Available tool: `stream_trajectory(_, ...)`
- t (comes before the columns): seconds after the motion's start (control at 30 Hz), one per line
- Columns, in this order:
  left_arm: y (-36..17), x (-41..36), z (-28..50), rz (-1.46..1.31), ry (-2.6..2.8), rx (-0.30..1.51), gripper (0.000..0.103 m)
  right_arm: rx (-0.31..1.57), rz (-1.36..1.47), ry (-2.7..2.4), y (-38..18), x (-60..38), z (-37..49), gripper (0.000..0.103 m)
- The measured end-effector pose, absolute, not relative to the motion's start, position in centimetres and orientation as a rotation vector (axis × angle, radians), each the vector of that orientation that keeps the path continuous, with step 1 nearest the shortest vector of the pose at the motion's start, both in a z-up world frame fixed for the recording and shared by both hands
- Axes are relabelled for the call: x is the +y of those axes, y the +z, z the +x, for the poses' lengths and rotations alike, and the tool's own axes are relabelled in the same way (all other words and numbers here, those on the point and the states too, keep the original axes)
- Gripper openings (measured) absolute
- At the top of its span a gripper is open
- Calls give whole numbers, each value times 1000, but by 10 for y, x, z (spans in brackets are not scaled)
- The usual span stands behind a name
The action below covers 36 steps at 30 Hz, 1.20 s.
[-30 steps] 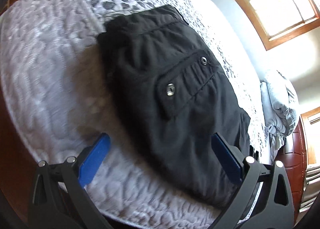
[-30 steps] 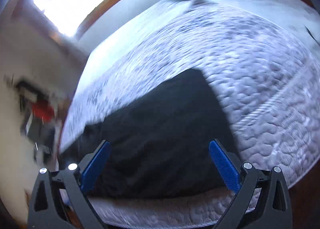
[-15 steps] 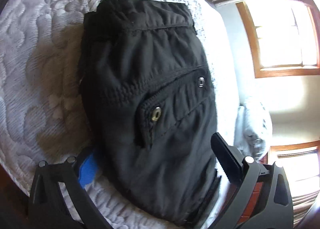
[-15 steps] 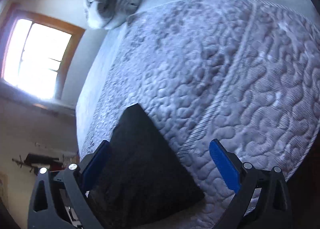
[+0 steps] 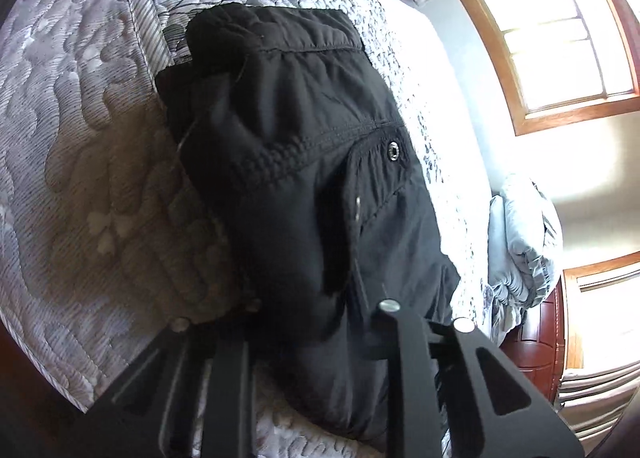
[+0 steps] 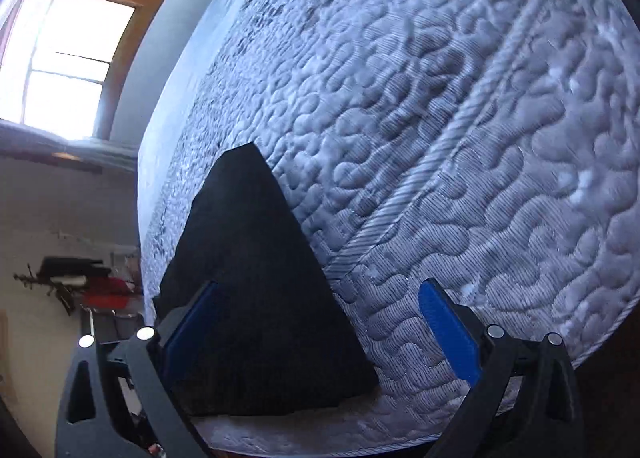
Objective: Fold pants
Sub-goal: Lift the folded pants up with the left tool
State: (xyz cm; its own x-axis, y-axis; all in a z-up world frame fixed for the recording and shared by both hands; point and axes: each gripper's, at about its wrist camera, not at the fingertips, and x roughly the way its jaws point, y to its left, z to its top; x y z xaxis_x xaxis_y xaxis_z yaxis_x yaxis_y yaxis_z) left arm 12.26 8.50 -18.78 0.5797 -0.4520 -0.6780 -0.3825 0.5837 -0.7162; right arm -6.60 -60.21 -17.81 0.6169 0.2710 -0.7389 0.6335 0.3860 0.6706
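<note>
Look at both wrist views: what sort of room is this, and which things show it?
Most likely a bedroom: a quilted bedspread covers a bed, rumpled bedding lies at its far end, and black pants lie on it near a wood-framed window.

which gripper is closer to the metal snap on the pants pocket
Left. The left gripper is shut on the black pants just below the snap; the right gripper straddles another corner, snap unseen.

Pants [image 5: 304, 162]: matt black woven cloth with shiny metal snaps [image 5: 394, 149]. Bed [image 5: 92, 162] cover: quilted, puckered grey fabric. Window frame [image 5: 500, 70]: glossy wood.
</note>
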Motion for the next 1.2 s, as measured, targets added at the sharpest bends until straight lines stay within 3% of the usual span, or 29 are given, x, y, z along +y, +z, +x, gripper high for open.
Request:
stream_trajectory(0.17, -175, 83, 119, -957, -79, 933, 12, 934, 1162, -303, -176, -607, -74, 100)
stream_trajectory(0.47, -122, 41, 110, -724, -199, 763, 12, 905, 1111, -292, -165, -607, -77, 100)
stream_trajectory(0.77, -71, -46, 107, -340, -390, 669, 24, 886, 1048, -283, -159, -601, -66, 100)
stream_trajectory(1.2, -89, -158, 85, 2, -609, 735, 32, 888, 920, -278, -150, -594, -66, 100)
